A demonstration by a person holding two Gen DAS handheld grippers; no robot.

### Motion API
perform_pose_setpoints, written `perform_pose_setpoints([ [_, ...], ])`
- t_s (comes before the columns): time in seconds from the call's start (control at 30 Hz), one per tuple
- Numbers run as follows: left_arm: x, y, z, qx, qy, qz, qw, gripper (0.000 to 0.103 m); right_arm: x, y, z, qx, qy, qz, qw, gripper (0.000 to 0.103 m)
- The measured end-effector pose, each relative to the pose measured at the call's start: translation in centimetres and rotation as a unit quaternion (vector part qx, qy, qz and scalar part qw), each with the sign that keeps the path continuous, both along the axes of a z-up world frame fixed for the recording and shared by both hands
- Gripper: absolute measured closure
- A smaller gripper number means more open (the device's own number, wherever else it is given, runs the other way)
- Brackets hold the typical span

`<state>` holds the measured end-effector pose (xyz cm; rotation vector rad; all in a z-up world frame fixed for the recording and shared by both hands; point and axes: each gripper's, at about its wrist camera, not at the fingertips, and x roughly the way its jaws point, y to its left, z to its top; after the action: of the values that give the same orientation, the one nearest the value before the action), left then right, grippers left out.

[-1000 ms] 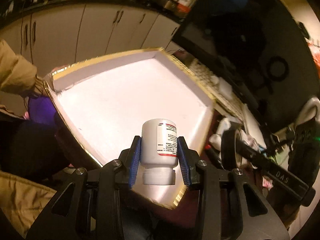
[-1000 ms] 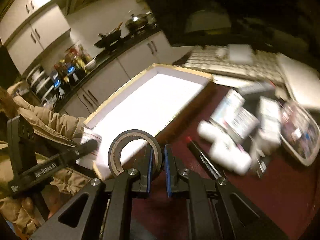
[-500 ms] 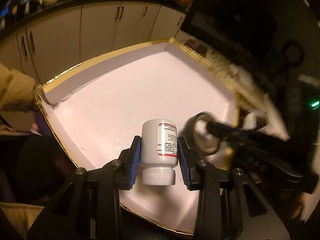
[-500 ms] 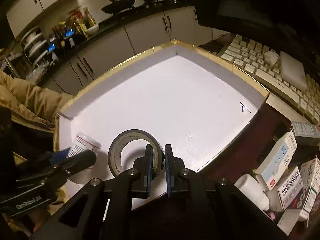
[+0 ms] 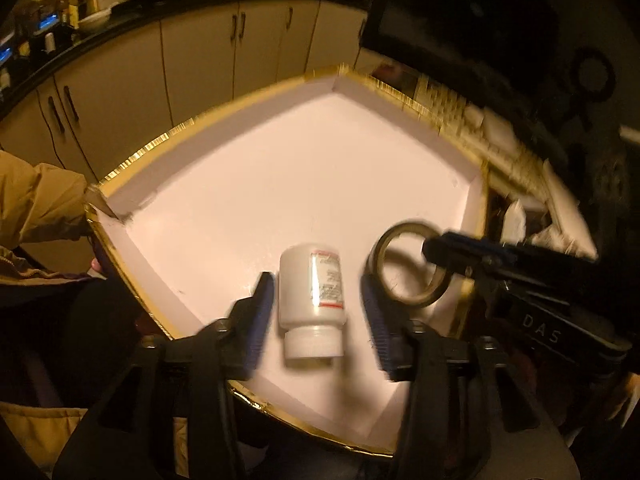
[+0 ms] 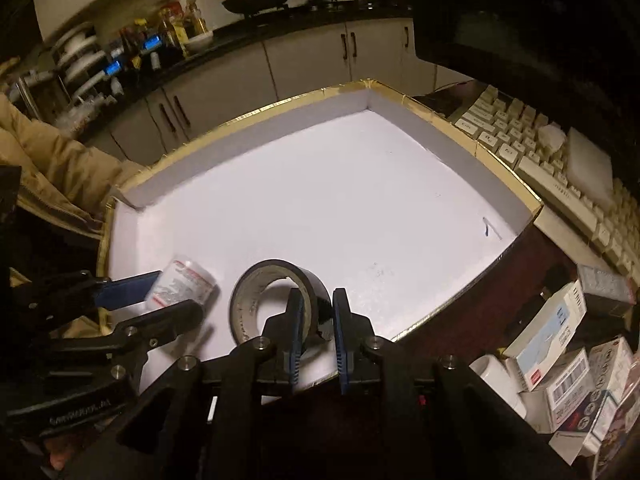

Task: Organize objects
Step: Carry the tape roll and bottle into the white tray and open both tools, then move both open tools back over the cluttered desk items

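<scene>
Where lined white, box (image 6: 456,124) holds bottle (image 5: 312,292), tape (image 6: 272,300).

Left gripper (image 5: 318,312) angled down, jaws just opened, right gripper (image 6: 316,334) alongside, jaws just parting

We could not read the print on the white bottle's (image 5: 311,292) label, which was smeared by blur in the left wrist view. The keyboard (image 5: 476,132) there was streaked too. In the right wrist view the left gripper's finger (image 6: 128,286) covered part of the bottle, and the boxes (image 6: 560,360) ran off the right edge.
</scene>
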<state>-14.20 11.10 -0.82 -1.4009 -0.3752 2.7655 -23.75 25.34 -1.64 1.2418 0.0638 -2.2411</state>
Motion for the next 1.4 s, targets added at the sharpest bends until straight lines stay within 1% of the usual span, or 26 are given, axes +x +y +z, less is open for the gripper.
perform_pose_setpoints([
  [0.03,0.4,-0.1,0.5,0.006,0.013,0.005,0.9999,0.049,-0.1,0.4,0.1,-0.019,-0.008,-0.002,1.0,0.077],
  [0.07,0.7,-0.1,0.9,0.01,0.023,0.007,0.9996,0.049,-0.2,0.9,0.3,-0.041,-0.015,-0.005,0.999,0.072],
  [0.1,1.0,0.0,1.3,0.013,0.031,0.007,0.9994,0.049,-0.1,1.6,0.6,-0.066,-0.02,-0.007,0.998,0.061],
  [0.13,1.3,0.2,1.7,0.017,0.039,0.005,0.9991,0.049,0.0,1.9,0.9,-0.074,-0.019,-0.009,0.997,0.056],
  [0.17,1.5,0.5,2.2,0.018,0.048,0.0,0.9987,0.049,0.2,2.3,1.3,-0.075,-0.016,-0.013,0.997,0.055],
  [0.27,2.2,2.2,3.7,0.009,0.079,-0.018,0.9966,0.049,1.5,4.9,3.5,-0.102,0.025,-0.036,0.994,0.055],
  [0.33,2.4,3.7,4.3,0.007,0.092,-0.038,0.995,0.047,2.8,7.1,4.4,-0.116,0.049,-0.057,0.99,0.055],
  [0.37,2.3,4.8,4.5,0.007,0.095,-0.05,0.9942,0.047,3.1,7.9,4.6,-0.121,0.054,-0.064,0.989,0.055],
  [0.47,1.7,8.4,4.3,-0.006,0.088,-0.092,0.9919,0.047,5.1,12.0,4.1,-0.143,0.059,-0.097,0.983,0.055],
  [0.57,0.8,12.1,3.4,-0.022,0.059,-0.124,0.9903,0.047,6.4,15.1,2.5,-0.152,0.031,-0.115,0.981,0.055],
  [0.63,0.2,14.1,2.7,-0.03,0.041,-0.138,0.9891,0.047,7.3,17.3,1.3,-0.146,0.021,-0.138,0.979,0.055],
  [0.7,-0.2,15.7,2.1,-0.039,0.029,-0.151,0.9873,0.047,8.0,19.1,0.3,-0.145,0.021,-0.153,0.977,0.055],
  [0.8,-0.7,16.4,1.5,-0.034,0.017,-0.159,0.9865,0.047,8.1,20.1,-0.1,-0.156,0.018,-0.139,0.978,0.055],
  [0.87,-1.3,16.8,1.3,-0.028,0.011,-0.157,0.9871,0.047,7.9,20.2,0.0,-0.156,0.024,-0.12,0.98,0.055],
  [0.97,-1.7,16.1,1.2,-0.01,0.006,-0.142,0.9897,0.047,7.1,19.0,0.1,-0.131,0.03,-0.091,0.987,0.055],
  [1.07,-1.7,14.6,1.1,0.023,0.008,-0.122,0.9922,0.047,6.4,17.7,-0.2,-0.113,0.024,-0.065,0.991,0.055],
  [1.13,-1.7,14.0,0.8,0.037,0.005,-0.118,0.9922,0.047,5.9,17.0,-0.5,-0.101,0.019,-0.058,0.993,0.055],
  [1.27,-1.3,13.3,0.6,0.037,0.001,-0.129,0.9909,0.047,4.8,16.6,-1.6,-0.085,0.003,-0.07,0.994,0.055],
  [1.4,-0.7,11.9,1.0,0.043,0.014,-0.131,0.9904,0.047,5.7,15.0,-1.8,-0.037,0.018,-0.045,0.998,0.056],
])
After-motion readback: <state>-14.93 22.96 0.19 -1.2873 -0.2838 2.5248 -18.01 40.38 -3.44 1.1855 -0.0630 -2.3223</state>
